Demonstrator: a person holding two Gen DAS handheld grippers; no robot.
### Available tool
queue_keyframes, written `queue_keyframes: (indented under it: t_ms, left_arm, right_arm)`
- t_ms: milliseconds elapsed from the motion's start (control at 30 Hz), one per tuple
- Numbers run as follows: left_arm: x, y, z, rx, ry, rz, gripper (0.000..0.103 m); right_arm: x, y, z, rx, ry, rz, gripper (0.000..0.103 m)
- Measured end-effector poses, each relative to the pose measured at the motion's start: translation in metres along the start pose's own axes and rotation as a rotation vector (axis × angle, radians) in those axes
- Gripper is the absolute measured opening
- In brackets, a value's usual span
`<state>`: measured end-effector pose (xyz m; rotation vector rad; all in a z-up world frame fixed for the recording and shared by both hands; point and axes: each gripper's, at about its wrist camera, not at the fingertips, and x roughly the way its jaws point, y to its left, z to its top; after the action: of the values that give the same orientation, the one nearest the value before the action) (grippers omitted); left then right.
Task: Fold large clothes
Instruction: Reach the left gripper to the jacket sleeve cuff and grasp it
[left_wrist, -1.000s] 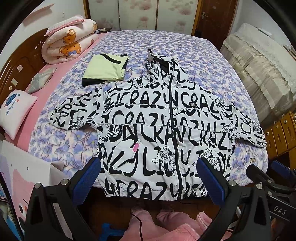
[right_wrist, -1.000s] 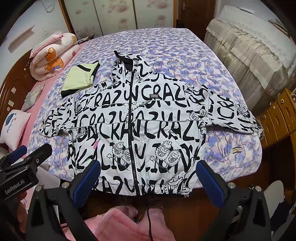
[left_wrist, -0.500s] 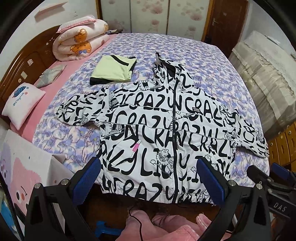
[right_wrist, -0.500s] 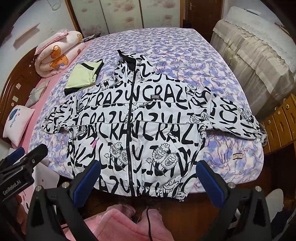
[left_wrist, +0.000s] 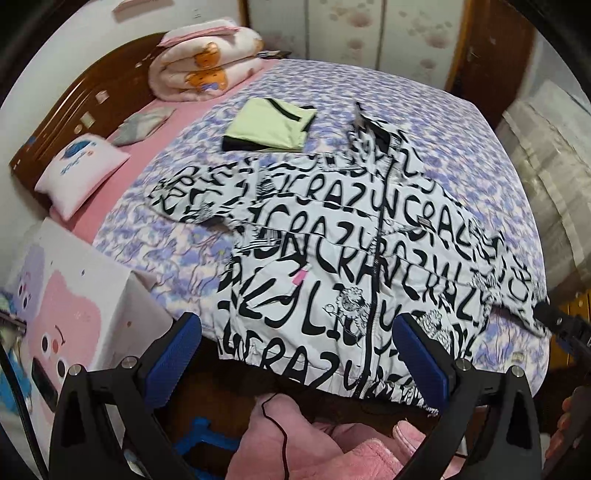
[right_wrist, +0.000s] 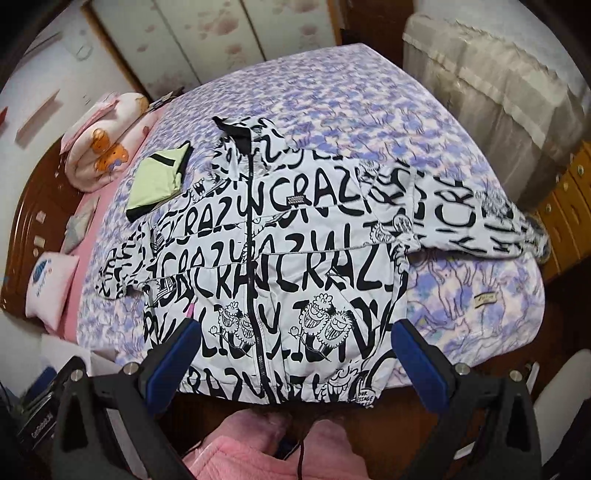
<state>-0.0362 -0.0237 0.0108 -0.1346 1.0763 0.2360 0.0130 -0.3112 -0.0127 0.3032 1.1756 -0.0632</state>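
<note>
A white jacket with black lettering (left_wrist: 354, 258) (right_wrist: 280, 266) lies zipped and spread flat on the bed, sleeves out to both sides, hem hanging at the near edge. My left gripper (left_wrist: 295, 354) hovers open above the hem, holding nothing. My right gripper (right_wrist: 291, 358) is open too, over the hem near the zipper, empty. The tip of the right gripper (left_wrist: 561, 325) shows at the right edge of the left wrist view.
A folded light-green garment (left_wrist: 269, 125) (right_wrist: 159, 181) lies beyond the left sleeve. A rolled pink quilt (left_wrist: 203, 66), a small pillow (left_wrist: 81, 170) and a wooden headboard (left_wrist: 74, 107) are at the left. Covered furniture (right_wrist: 498, 85) and wooden drawers (right_wrist: 569, 199) stand at the right. Pink fleece clothing (left_wrist: 314, 443) is below.
Both grippers have tilted and shifted, the left view swinging toward the left sleeve and headboard, the right view rolling clockwise. The jacket has not moved. Both grippers stay open.
</note>
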Motion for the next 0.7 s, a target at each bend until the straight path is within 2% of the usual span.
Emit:
queue_keyframes:
  t_ms: [167, 400, 500, 700]
  left_arm:
    - [0.013, 0.025, 0.008, -0.085, 0.041, -0.028, 0.102]
    - [0.046, 0.059, 0.027, -0.181, 0.099, -0.046, 0.102]
    - [0.059, 0.077, 0.041, -0.198, 0.107, -0.018, 0.102]
    - [0.090, 0.123, 0.082, -0.204, 0.149, -0.035, 0.102]
  right_arm:
    - [0.008, 0.003, 0.004, 0.005, 0.018, 0.019, 0.103]
    - [0.014, 0.015, 0.016, 0.023, -0.023, 0.015, 0.103]
    - [0.022, 0.029, 0.023, 0.037, -0.031, 0.020, 0.103]
    - [0.045, 0.077, 0.033, 0.021, -0.048, -0.007, 0.103]
